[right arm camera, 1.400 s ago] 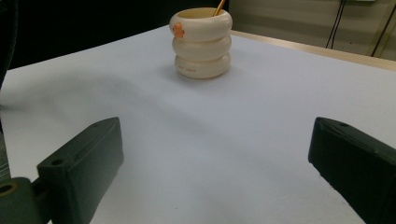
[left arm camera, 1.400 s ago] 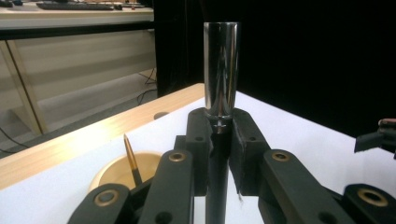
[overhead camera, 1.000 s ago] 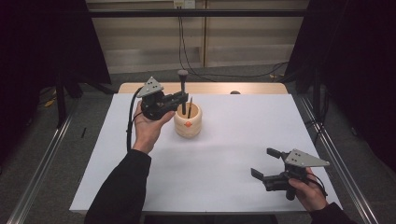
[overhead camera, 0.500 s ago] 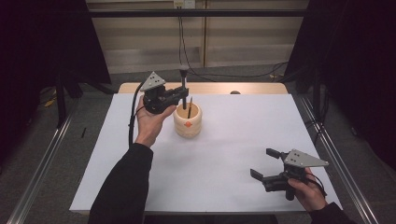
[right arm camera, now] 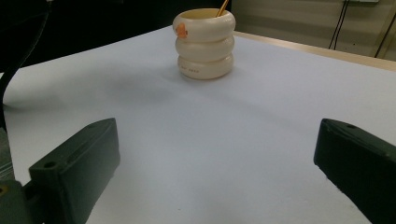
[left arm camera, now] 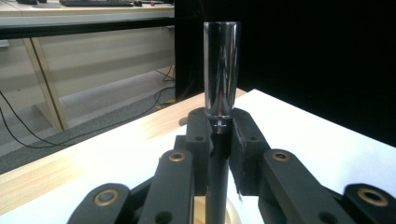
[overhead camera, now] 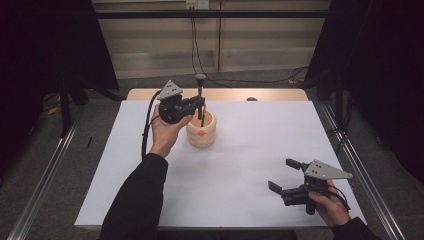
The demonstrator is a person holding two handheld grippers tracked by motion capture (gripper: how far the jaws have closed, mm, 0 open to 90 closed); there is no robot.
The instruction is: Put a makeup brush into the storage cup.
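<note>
Slim dark metal-handled utensil [overhead camera: 200, 95]: upright, long axis vertical, clenched in left gripper [overhead camera: 199, 106], lower end inside cream ribbed ceramic pot [overhead camera: 201, 134] directly beneath, on white desk [overhead camera: 250, 150]. Right gripper [overhead camera: 285, 175]: released, empty, well apart, farther from pot.

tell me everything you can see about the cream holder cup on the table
The holder cup looks like three rounded cream rings stacked into one ribbed pot, glossy like ceramic or plastic, with a small orange mark near its rim. It stands upright on the white table cover, towards the far left of centre. A thin yellowish stick leans out of its open top. The left gripper holds a dark pen upright, its lower end inside the cup's mouth. Whether the pen touches the cup cannot be told.
</note>
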